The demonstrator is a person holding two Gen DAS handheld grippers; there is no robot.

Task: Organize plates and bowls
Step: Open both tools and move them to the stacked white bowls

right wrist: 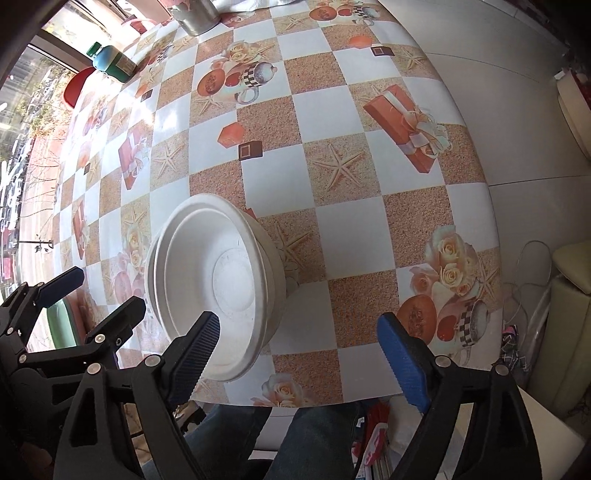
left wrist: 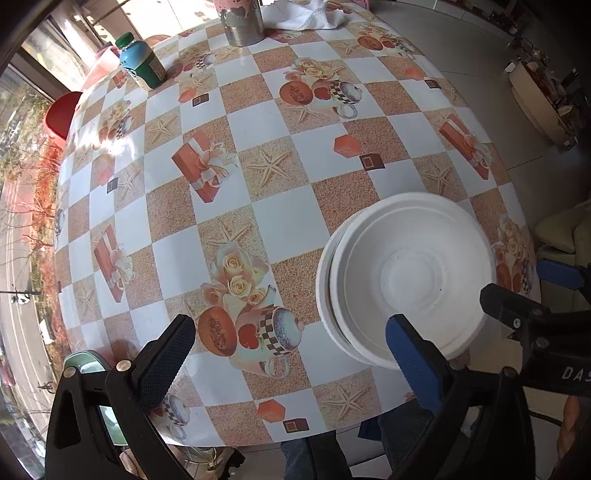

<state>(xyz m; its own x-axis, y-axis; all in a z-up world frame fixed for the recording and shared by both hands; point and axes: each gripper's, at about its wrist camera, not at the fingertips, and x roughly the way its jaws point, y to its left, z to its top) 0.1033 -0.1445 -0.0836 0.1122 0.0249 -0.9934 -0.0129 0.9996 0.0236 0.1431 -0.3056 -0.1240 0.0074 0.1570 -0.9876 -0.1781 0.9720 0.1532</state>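
Note:
A stack of white foam bowls and plates (left wrist: 410,273) sits on the patterned table near its front edge; it also shows in the right wrist view (right wrist: 218,273). My left gripper (left wrist: 291,354) is open and empty, hovering left of the stack, its blue fingertip (left wrist: 410,350) just in front of the stack's rim. My right gripper (right wrist: 299,350) is open and empty, to the right of the stack, its left fingertip (right wrist: 195,350) over the stack's near rim. Each gripper shows at the edge of the other's view.
A blue-green bottle (left wrist: 142,62) and a metal tin (left wrist: 242,22) stand at the table's far side, with a white cloth (left wrist: 303,14) beside the tin. A red chair (left wrist: 61,114) stands far left. The table's front edge (right wrist: 314,400) lies close below, the person's legs under it.

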